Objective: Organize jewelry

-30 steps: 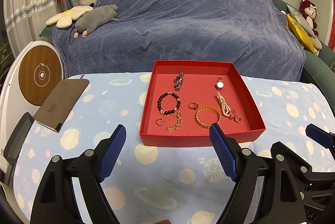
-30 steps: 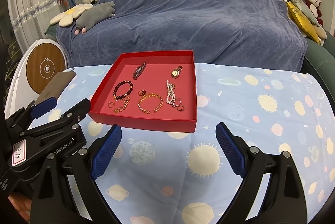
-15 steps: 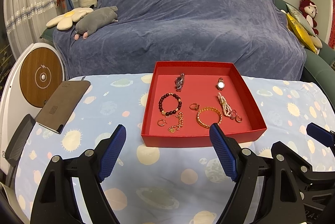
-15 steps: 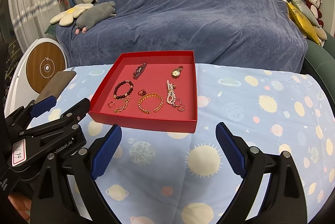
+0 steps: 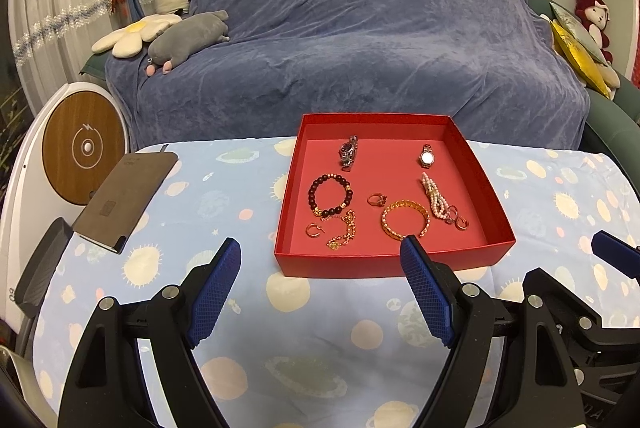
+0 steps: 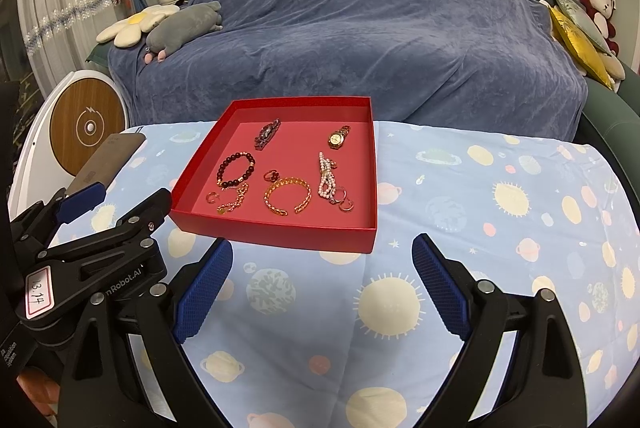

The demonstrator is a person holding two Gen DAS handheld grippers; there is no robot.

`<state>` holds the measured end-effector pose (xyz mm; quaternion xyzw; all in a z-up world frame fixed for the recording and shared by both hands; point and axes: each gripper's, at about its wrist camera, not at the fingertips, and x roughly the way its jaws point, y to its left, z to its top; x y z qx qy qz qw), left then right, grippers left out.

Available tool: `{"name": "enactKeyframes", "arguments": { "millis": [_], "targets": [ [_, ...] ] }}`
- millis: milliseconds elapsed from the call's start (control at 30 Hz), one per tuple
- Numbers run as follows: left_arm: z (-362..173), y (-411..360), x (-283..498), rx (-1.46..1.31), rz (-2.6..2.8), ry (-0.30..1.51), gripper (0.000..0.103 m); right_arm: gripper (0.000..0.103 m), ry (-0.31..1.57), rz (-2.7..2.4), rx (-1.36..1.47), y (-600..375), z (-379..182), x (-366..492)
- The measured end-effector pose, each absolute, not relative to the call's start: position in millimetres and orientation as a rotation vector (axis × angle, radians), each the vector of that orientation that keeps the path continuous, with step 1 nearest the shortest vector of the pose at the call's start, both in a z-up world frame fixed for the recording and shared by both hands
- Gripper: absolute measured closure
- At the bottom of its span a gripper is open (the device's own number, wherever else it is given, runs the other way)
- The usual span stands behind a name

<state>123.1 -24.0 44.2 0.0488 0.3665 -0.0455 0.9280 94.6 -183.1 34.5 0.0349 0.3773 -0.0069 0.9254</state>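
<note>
Red tray is seen on the planet-print cloth, w/ all jewelry laid inside: two watches at the back, dark bead bracelet, gold bangle, pearl strand & small rings spread apart, presumably so each pc can be pinched singly. Left gripper and right gripper are held wide open, nothing gripped, just short of the tray's near wall. Such a layout fits both a sorted set and one awaiting sorting.
</note>
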Motion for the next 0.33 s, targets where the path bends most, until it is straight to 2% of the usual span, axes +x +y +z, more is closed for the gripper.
{"name": "enactKeyframes", "arguments": {
  "millis": [333],
  "targets": [
    [41.3,-24.8,125.2,0.115,-0.092,0.761,0.024,0.014,0.776,-0.011,0.061,-182.7,33.8,94.0]
  ]
}}
